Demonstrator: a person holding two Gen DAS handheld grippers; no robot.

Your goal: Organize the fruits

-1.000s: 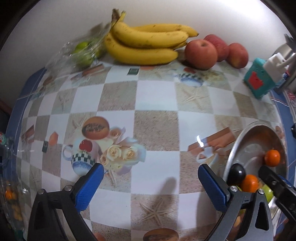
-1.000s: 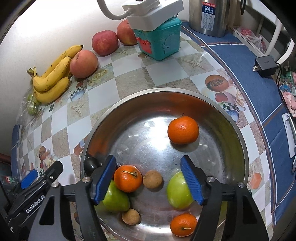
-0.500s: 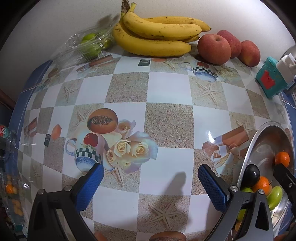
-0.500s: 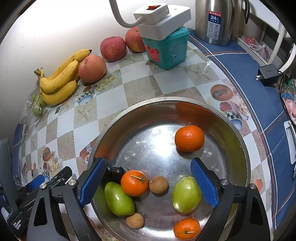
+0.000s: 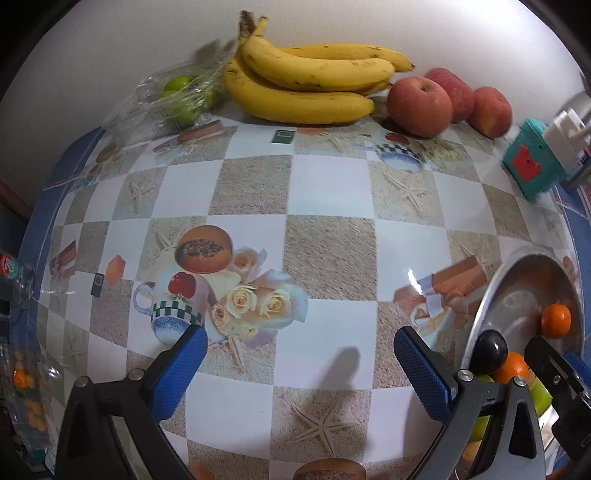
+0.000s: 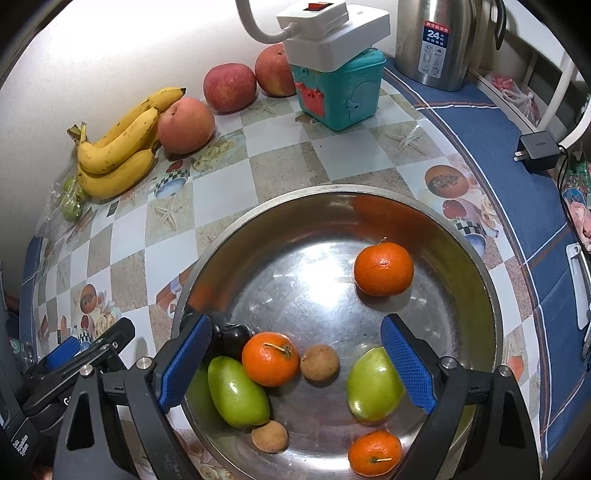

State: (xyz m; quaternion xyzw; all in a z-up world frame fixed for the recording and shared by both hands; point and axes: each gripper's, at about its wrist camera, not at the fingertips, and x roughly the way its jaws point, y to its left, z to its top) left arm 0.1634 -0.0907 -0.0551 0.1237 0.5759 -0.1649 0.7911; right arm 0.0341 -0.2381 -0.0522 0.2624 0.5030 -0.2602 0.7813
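A steel bowl holds three oranges, two green fruits, two small brown fruits and a dark plum. My right gripper is open and empty above the bowl's near side. A banana bunch and three red apples lie along the wall. My left gripper is open and empty over the bare tablecloth, left of the bowl.
A clear bag with green fruit lies left of the bananas. A teal box carries a white power strip. A steel kettle and a black charger sit at the right.
Both grippers have pulled back and up. The bananas and apples look nearer the centre in the left view, and more of the bowl shows in the right view. Both stay open.
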